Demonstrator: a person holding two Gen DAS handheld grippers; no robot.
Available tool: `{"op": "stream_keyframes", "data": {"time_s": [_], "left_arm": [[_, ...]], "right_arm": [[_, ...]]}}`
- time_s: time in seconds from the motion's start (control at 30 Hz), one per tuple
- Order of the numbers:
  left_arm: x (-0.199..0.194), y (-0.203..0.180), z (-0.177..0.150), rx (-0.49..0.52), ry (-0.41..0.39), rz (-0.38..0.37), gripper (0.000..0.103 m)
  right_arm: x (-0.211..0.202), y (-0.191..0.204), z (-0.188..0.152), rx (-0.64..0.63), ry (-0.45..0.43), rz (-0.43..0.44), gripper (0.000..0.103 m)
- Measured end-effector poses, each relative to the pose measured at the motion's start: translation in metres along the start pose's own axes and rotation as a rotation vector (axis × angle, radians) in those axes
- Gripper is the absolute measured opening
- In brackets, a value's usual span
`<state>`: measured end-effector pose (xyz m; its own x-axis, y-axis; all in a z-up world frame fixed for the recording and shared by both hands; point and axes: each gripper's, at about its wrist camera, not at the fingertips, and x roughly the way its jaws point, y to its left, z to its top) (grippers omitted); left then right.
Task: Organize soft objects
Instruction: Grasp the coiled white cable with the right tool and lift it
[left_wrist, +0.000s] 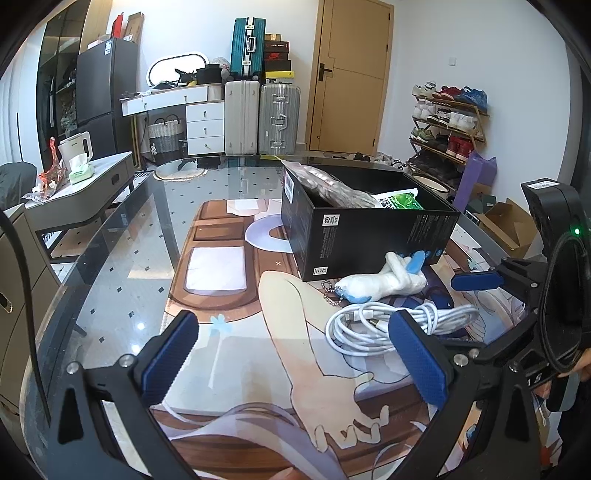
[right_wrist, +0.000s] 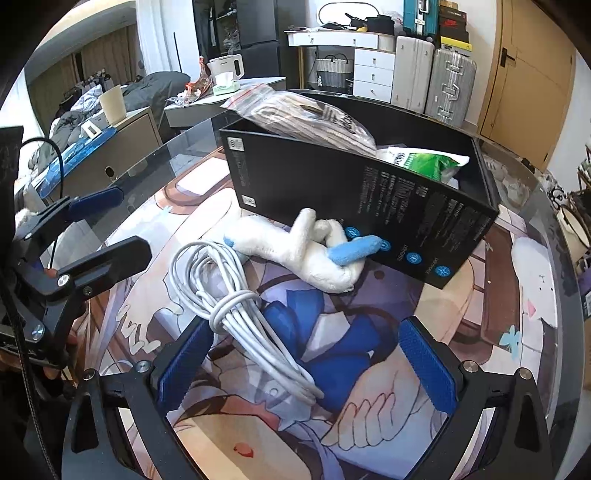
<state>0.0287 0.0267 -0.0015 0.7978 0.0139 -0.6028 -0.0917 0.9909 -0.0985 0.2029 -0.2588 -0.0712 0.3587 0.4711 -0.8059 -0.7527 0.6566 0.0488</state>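
Observation:
A white plush toy with blue tips lies on the printed mat against the front wall of an open black box. A coiled white cable lies just in front of the toy. The box holds a clear bag and a green and white pack. My left gripper is open and empty, the cable at its right finger. My right gripper is open over the cable's bound end, holding nothing.
The mat covers a glass table. Beyond it stand a side table with a kettle and tissues, white drawers, suitcases, a door and a shoe rack. Each gripper shows in the other's view: the right one, the left one.

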Motion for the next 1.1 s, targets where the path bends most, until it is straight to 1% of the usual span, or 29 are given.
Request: {"op": "stream_keyframes", "data": {"time_s": [0.13,0.17,0.2,0.27,0.3,0.53,0.57,0.6,0.67,0.93,1.03,1.1], "left_arm": [[0.001,0.0,0.0,0.001,0.004,-0.005,0.103],[0.001,0.0,0.0,0.001,0.005,-0.006,0.103],[0.001,0.0,0.0,0.002,0.006,-0.008,0.103],[0.001,-0.001,0.0,0.002,0.008,-0.009,0.103],[0.001,-0.001,0.0,0.002,0.009,-0.01,0.103],[0.001,-0.001,0.0,0.001,0.009,-0.01,0.103],[0.001,-0.001,0.0,0.001,0.009,-0.01,0.103],[0.001,-0.001,0.0,0.001,0.009,-0.012,0.103],[0.001,-0.001,0.0,0.0,0.008,-0.013,0.103],[0.002,-0.001,-0.001,-0.006,0.011,-0.018,0.103],[0.002,0.001,-0.002,-0.012,0.012,-0.021,0.103],[0.001,0.001,-0.002,-0.015,0.011,-0.023,0.103]], "right_arm": [[-0.002,-0.009,-0.002,0.039,-0.006,0.026,0.1],[-0.002,-0.009,-0.002,0.039,-0.007,0.033,0.096],[-0.003,-0.009,-0.002,0.036,-0.009,0.041,0.089],[-0.003,-0.006,-0.002,0.023,-0.009,0.06,0.079],[-0.004,-0.004,-0.003,0.013,-0.01,0.063,0.077],[-0.01,0.016,-0.003,-0.074,-0.035,0.108,0.076],[-0.011,0.018,-0.003,-0.085,-0.035,0.112,0.072],[-0.01,0.021,-0.004,-0.097,-0.031,0.123,0.064],[-0.008,0.024,-0.004,-0.106,-0.024,0.133,0.057],[0.004,0.033,0.005,-0.112,-0.033,0.131,0.057],[0.008,0.04,0.008,-0.129,-0.025,0.134,0.051],[0.009,0.044,0.009,-0.142,-0.027,0.128,0.044]]}}
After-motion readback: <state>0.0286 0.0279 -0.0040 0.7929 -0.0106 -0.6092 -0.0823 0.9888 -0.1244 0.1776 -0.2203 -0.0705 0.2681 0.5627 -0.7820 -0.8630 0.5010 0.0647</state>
